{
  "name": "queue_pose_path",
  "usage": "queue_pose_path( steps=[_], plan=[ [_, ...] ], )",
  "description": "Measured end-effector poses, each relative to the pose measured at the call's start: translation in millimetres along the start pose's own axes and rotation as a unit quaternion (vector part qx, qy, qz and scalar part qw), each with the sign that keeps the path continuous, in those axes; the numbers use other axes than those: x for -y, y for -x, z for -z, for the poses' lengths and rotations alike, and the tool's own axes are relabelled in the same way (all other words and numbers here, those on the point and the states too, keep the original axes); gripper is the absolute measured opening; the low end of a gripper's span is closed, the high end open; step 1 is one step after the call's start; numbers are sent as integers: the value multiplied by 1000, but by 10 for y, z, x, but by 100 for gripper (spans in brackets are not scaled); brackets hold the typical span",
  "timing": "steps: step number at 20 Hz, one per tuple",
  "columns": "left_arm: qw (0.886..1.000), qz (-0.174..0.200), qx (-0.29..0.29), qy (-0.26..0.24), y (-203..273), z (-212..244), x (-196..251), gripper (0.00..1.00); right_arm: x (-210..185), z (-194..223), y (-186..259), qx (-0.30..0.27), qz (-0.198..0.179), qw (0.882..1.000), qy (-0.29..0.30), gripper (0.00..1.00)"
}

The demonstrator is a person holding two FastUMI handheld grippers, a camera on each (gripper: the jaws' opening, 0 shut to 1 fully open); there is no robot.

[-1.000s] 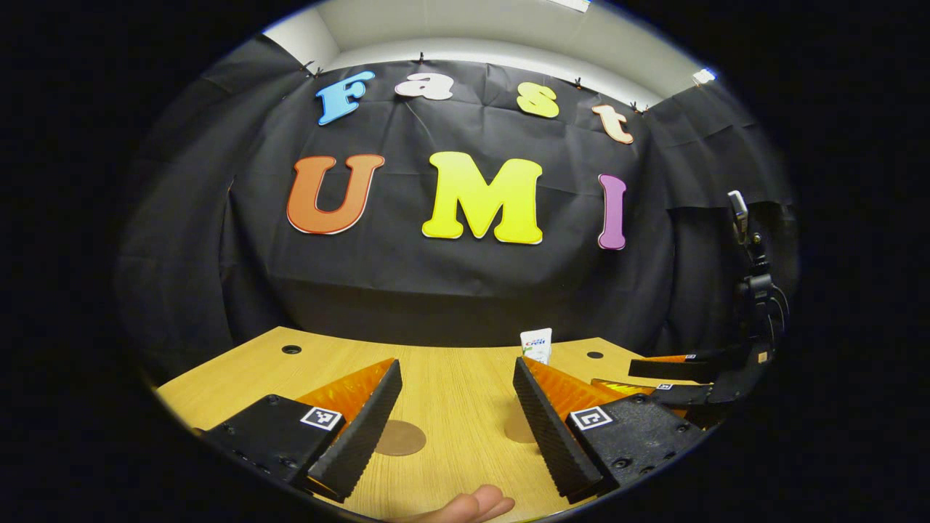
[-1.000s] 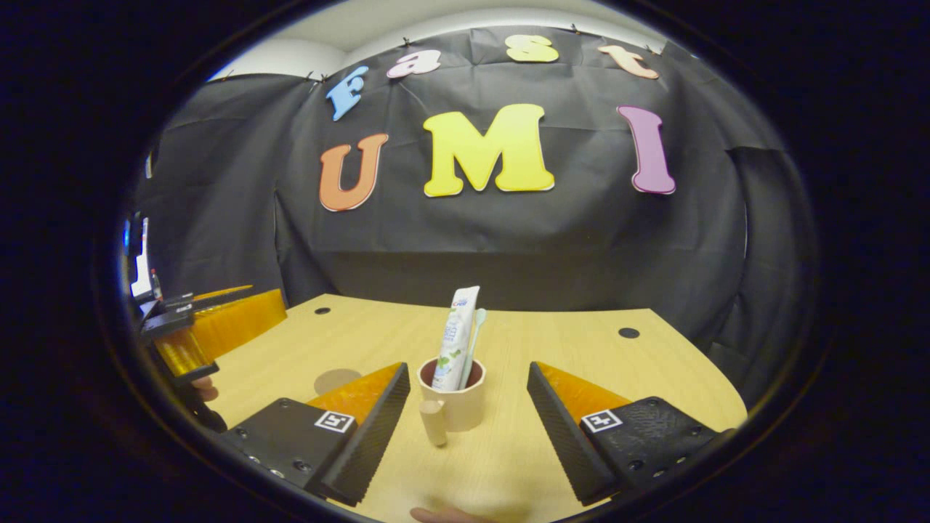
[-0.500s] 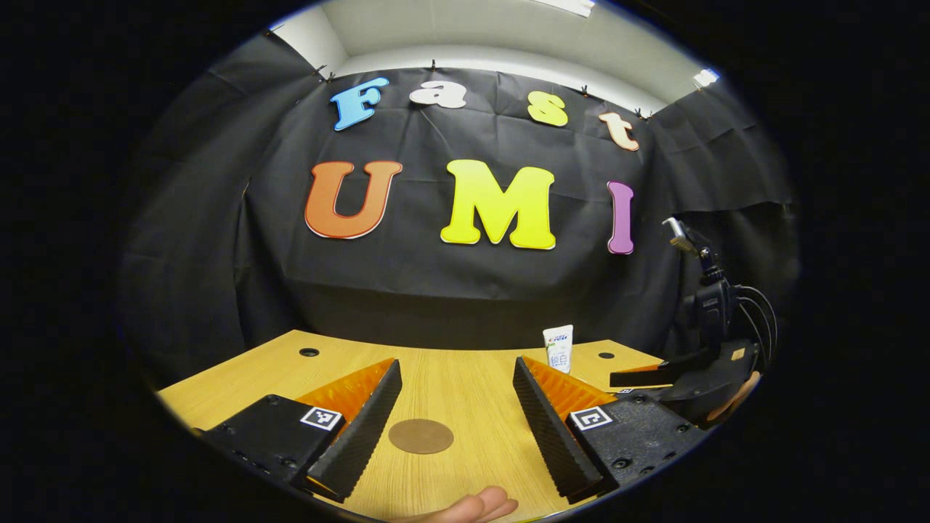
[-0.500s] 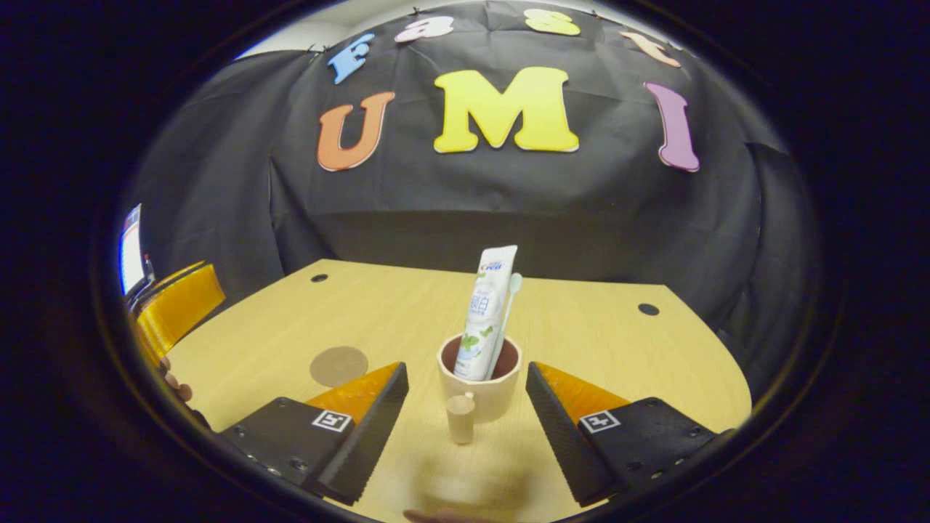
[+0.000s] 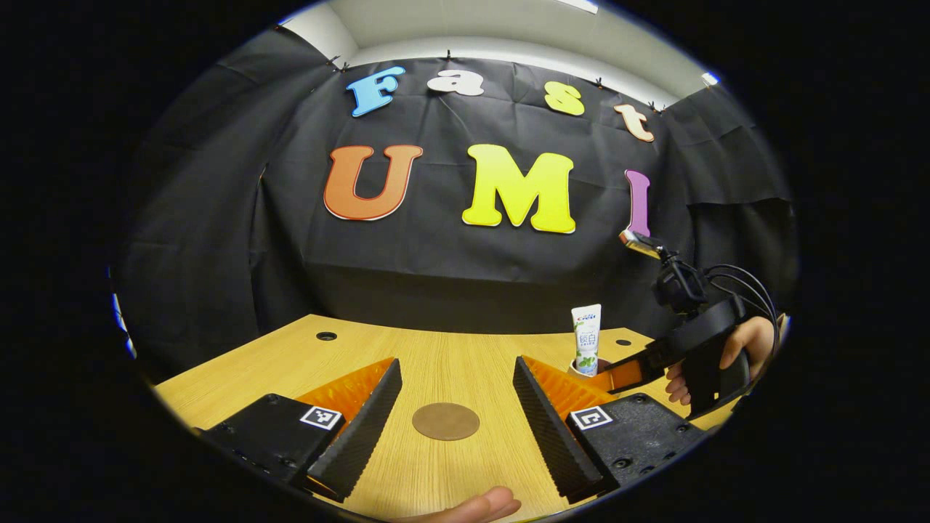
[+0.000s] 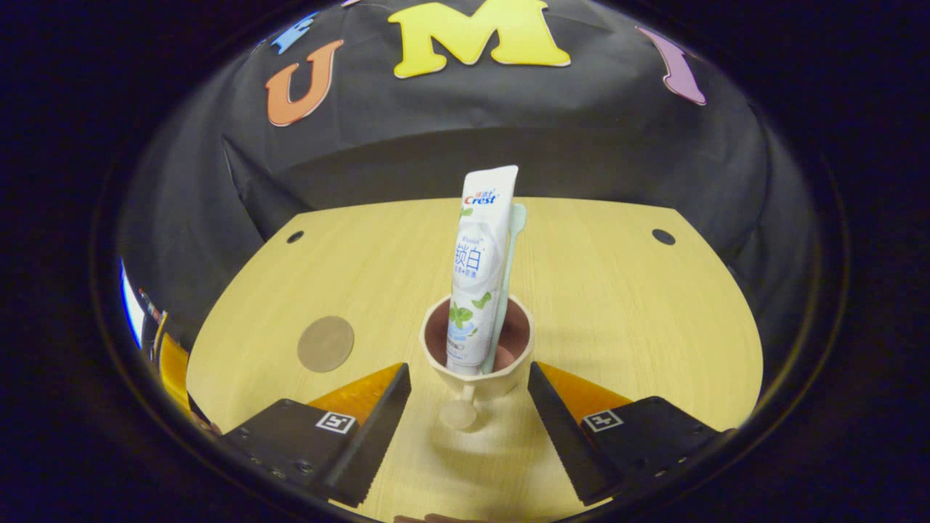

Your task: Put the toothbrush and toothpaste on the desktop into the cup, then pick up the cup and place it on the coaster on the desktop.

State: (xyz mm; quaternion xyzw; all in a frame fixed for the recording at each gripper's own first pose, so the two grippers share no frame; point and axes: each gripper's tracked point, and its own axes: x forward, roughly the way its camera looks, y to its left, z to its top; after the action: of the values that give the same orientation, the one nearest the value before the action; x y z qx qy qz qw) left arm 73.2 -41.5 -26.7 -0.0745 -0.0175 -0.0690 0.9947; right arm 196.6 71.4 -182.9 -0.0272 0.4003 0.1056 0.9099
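A cream cup (image 6: pixel 476 363) with a stubby handle stands on the wooden desk (image 6: pixel 596 290). In it the white toothpaste tube (image 6: pixel 476 276) stands upright, with a pale green toothbrush (image 6: pixel 508 276) just behind it. My right gripper (image 6: pixel 468 421) is open, its jaws on either side of the cup's handle, touching nothing. The round brown coaster (image 6: pixel 325 343) lies to the cup's left. In the left gripper view the coaster (image 5: pixel 445 421) lies flat between the open jaws of my left gripper (image 5: pixel 458 421). Farther right, the tube (image 5: pixel 585 340) rises from the cup beside the other gripper (image 5: pixel 639 367).
Two small dark holes (image 6: pixel 662 236) mark the desk's far corners. A hand (image 5: pixel 734 349) holds the right gripper in the left gripper view. A fingertip (image 5: pixel 479 505) shows at the bottom edge there. Black cloth walls the booth behind the desk.
My right gripper has tilted down and closed in on the cup, which now stands larger between its jaws. The left gripper view has shifted, bringing the coaster between its jaws.
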Motion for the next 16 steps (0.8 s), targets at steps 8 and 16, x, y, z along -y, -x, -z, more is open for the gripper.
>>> queue_pose_path(
  steps=[8, 16],
  plan=[
    [1000, -11, -2, 5, 53, 53, -174, 98, 76, 245, -373, -114, 47, 992, -26, 92],
    [1000, -11, -16, 20, 26, 183, -206, 98, 114, 293, -377, -162, 66, 984, -13, 75]
  ],
)
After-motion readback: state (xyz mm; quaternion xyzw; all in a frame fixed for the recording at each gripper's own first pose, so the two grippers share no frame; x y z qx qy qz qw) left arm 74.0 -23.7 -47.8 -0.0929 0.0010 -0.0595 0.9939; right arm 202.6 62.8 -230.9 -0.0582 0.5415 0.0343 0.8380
